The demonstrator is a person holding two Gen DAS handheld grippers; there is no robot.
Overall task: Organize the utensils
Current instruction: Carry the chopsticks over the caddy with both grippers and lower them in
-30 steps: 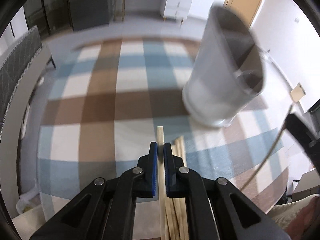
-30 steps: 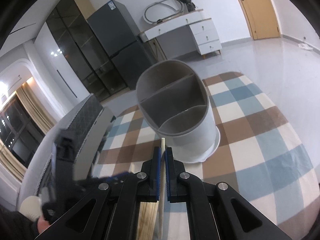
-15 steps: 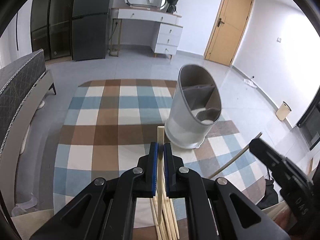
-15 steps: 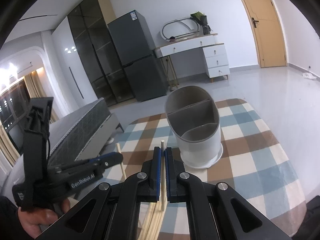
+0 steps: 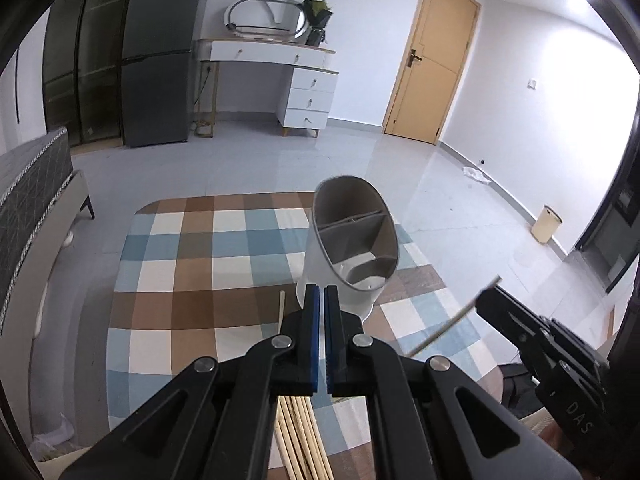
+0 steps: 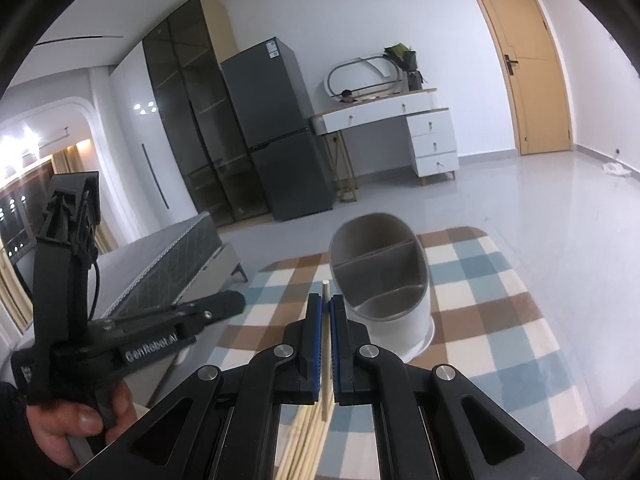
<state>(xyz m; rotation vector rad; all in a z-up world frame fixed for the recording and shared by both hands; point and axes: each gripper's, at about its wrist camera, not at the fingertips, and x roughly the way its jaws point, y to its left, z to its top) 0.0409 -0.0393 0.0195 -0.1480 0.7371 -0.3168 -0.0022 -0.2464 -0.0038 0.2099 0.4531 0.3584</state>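
Note:
A white utensil holder (image 5: 352,248) with grey inner dividers stands on the checked tablecloth (image 5: 200,280); it also shows in the right wrist view (image 6: 384,280). My left gripper (image 5: 321,296) has its jaws almost together with nothing between them. A bundle of wooden chopsticks (image 5: 300,432) lies on the table under it, one chopstick (image 5: 281,308) sticking out left of the jaws. My right gripper (image 6: 325,304) is shut on a single chopstick (image 6: 326,320), held above the table short of the holder. That chopstick also shows in the left wrist view (image 5: 452,326).
The table is rounded, with its edge close behind the holder. A grey sofa (image 5: 28,200) stands left. A dark fridge (image 6: 276,136), a white desk (image 6: 400,128) and a wooden door (image 5: 432,80) are far behind.
Both grippers have lifted and pulled back from the holder. The left gripper held a chopstick before; now its jaws are empty and the chopstick lies on the table.

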